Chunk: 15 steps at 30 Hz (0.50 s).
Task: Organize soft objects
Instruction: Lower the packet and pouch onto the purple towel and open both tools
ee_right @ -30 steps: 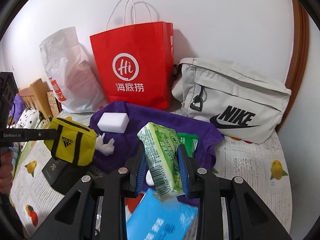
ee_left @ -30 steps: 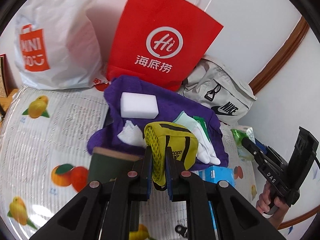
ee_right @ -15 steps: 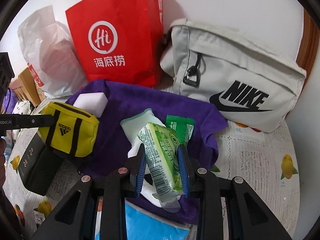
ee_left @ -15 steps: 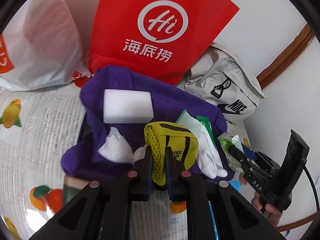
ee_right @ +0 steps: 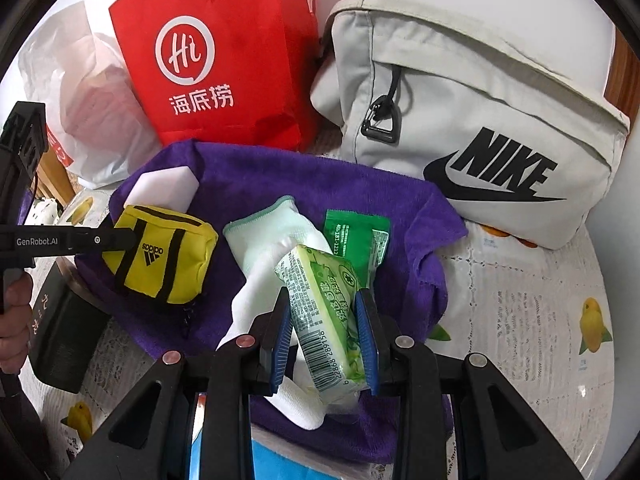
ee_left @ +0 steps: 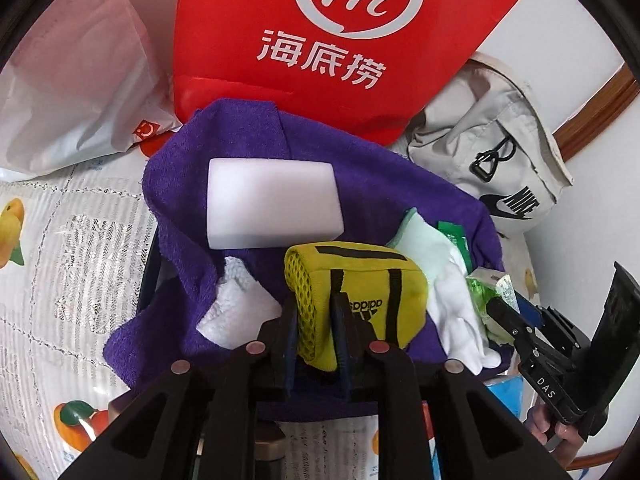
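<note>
Home, fruit-print tablecloth [ee_right: 520, 288], shopping bags [ee_right: 224, 60], wood trim.

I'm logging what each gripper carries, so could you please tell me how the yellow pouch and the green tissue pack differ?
The yellow pouch is fabric with black straps and a mesh end; the tissue pack is glossy printed plastic with a barcode. The pouch sits in the left gripper, whose fingers have just been opening; the pack is in the right gripper. Both hang over the purple towel.

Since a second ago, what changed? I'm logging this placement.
Both tools came down over the purple towel. The left tool has just been opening, the yellow pouch between its jaws. The right tool still grips the green tissue pack. Sponge, glove, bags unmoved.
</note>
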Available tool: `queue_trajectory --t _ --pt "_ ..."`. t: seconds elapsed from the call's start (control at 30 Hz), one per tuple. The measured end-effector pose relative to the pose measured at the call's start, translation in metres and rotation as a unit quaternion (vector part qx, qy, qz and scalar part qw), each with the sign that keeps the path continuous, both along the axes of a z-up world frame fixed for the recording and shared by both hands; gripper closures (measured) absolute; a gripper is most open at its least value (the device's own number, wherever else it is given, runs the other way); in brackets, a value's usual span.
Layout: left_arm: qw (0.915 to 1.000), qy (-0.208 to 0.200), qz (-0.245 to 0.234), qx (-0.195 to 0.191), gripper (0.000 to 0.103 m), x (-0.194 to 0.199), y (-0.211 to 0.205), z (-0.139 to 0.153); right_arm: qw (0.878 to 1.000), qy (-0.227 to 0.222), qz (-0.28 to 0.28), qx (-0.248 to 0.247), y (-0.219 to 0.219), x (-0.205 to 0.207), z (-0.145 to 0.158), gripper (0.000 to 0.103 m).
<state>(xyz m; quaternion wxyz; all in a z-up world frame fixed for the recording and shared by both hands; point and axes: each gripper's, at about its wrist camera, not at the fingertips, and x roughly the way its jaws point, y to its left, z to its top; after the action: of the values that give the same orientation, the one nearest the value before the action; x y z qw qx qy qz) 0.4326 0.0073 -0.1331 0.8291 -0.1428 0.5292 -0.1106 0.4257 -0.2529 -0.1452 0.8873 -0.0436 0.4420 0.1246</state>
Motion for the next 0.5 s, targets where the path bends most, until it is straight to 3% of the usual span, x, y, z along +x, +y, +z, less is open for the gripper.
queue_trajectory --t 0.13,0.2,0.3,0.5 --pt "0.9998 0.008 0.0 0.021 0.07 -0.001 0.001 0.001 1.0 0.003 0.001 0.003 0.002 0.002 -0.002 0.069" --pt "0.9996 0.007 -0.001 0.026 0.065 -0.002 0.003 0.002 1.0 0.005 0.004 0.009 0.001 0.002 -0.002 0.061" --pt "0.9996 0.002 0.001 0.029 0.045 -0.005 0.006 0.006 1.0 0.006 0.006 0.014 0.001 0.0 -0.001 0.049" --pt "0.9989 -0.016 0.01 0.044 0.045 -0.019 0.017 0.025 1.0 -0.008 0.007 0.018 0.004 -0.011 0.013 0.047"
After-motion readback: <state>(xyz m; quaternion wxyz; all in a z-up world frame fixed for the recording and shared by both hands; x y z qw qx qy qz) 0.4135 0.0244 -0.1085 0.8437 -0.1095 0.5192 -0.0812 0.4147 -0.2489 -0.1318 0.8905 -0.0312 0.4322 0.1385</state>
